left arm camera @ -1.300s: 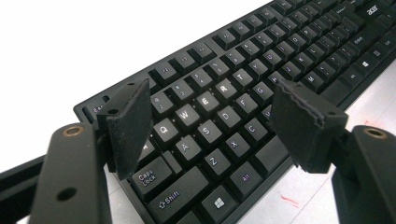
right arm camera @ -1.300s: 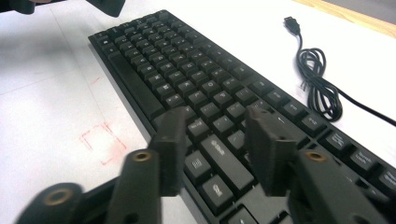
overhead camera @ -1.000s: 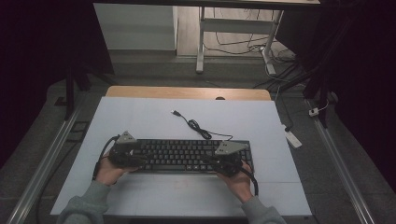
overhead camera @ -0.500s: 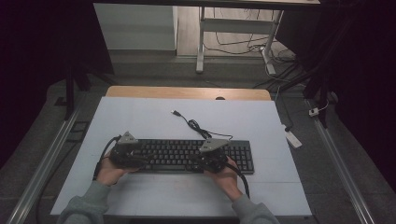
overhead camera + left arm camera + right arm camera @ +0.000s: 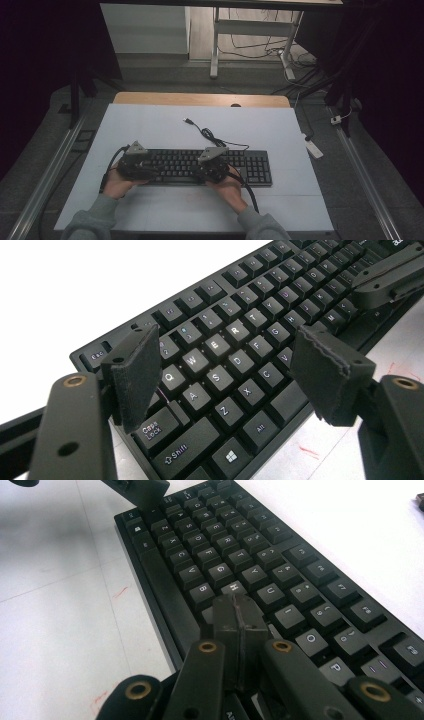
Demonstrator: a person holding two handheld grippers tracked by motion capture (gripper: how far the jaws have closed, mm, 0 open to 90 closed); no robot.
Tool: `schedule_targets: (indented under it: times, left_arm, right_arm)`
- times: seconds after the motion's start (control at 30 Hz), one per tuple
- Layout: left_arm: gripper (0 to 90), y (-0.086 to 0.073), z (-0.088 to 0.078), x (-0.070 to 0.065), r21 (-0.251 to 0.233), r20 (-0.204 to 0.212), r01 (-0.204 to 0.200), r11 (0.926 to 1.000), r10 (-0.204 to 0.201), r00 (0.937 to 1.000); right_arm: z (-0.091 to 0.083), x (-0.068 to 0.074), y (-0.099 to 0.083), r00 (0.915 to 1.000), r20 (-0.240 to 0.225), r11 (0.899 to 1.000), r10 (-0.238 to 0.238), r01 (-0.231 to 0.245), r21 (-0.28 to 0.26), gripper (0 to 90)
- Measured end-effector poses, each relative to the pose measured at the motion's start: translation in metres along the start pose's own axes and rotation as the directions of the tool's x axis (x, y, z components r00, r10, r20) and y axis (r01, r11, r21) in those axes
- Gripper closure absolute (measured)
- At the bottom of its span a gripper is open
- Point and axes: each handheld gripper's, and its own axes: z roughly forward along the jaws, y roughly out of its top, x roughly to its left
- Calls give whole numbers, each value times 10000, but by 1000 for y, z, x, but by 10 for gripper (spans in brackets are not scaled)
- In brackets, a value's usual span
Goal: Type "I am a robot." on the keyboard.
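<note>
Jaws of the right gripper [image 5: 239, 611] are pressing together, holding nothing, tip hovering over the keys near H in the lower middle of its own view. Left gripper [image 5: 232, 370] is keeping its jaws wide, empty, above the keyboard [image 5: 200, 166], which is lying on the counter [image 5: 150, 125] at frame centre. I judge key pressing is underway; next, a straight push down on one key. Keyboard cable [image 5: 210, 134] is lying behind, not blocking.

A dim lab or recording bay is suggested. A pale grey-topped worktable with a wooden far edge [image 5: 200, 99] is set between two long metal floor rails [image 5: 45, 175]. At 12 o'clock a white metal desk frame [image 5: 215, 45] is seen over loose black floor cables [image 5: 250, 47]. At 3 o'clock a white power strip [image 5: 314, 148] is laid on grey carpet.
</note>
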Motion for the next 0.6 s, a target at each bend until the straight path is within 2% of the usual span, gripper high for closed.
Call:
schedule_targets:
  times: [0.3,0.6]
  left_arm:
    - [287,0,0,0,27,-3,-37,10000,37,10000]
    - [284,0,1,-1,104,3,-89,9999,89,10000]
  right_arm:
    - [8,-1,1,9999,87,9997,126,-128,193,894]
    - [12,-1,1,9998,188,9991,27,-35,431,894]
